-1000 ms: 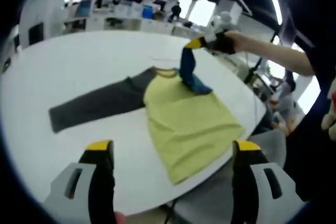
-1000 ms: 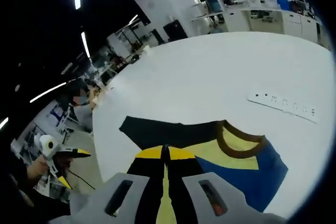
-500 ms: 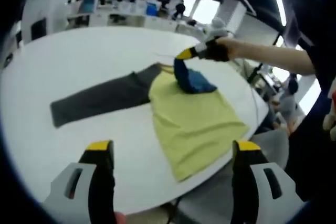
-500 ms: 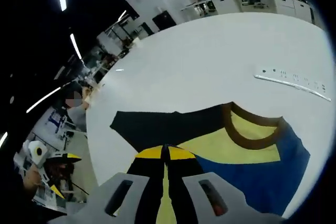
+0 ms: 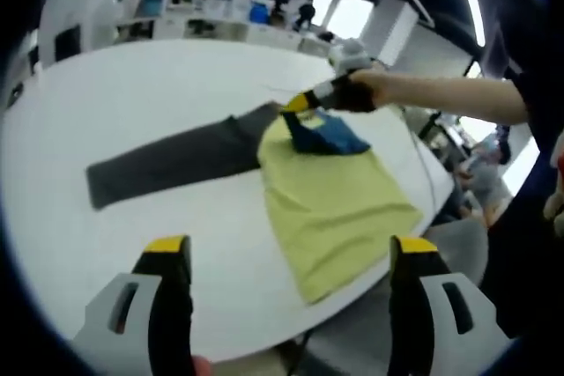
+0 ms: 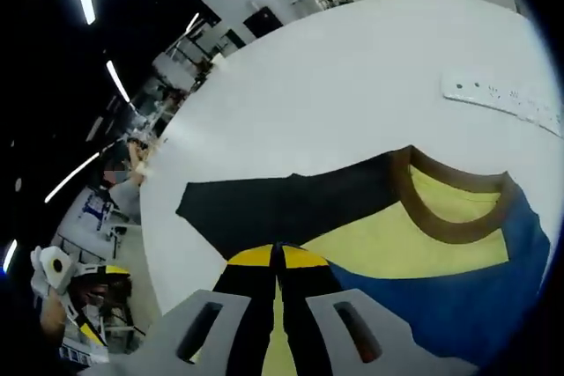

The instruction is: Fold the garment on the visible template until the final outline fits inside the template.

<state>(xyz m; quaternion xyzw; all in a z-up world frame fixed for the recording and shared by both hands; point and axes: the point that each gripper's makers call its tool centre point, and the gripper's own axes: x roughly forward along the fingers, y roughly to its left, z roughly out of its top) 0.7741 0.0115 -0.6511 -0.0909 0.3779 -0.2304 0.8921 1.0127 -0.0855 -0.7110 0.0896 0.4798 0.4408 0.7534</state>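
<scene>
A long-sleeved shirt lies on the white table (image 5: 132,85). Its yellow body (image 5: 339,204) reaches the near table edge, and its dark grey sleeve (image 5: 167,160) stretches out to the left. The blue sleeve (image 5: 330,136) is folded over onto the chest near the brown collar (image 6: 445,228). My right gripper (image 5: 298,105) is low over the collar, shut on the blue sleeve (image 6: 441,314); its own view shows the jaws (image 6: 278,257) pressed together above the grey sleeve (image 6: 273,204). My left gripper (image 5: 291,253) hovers open off the near table edge, holding nothing.
A white power strip (image 6: 507,99) lies on the table beyond the collar. The person's forearm (image 5: 441,94) reaches in from the right. The shirt's hem hangs at the table's near right edge (image 5: 352,283). Desks and people stand far behind the table.
The right gripper has carried the blue sleeve down and leftward, from raised above the shoulder to low over the collar. The left gripper stayed open and still.
</scene>
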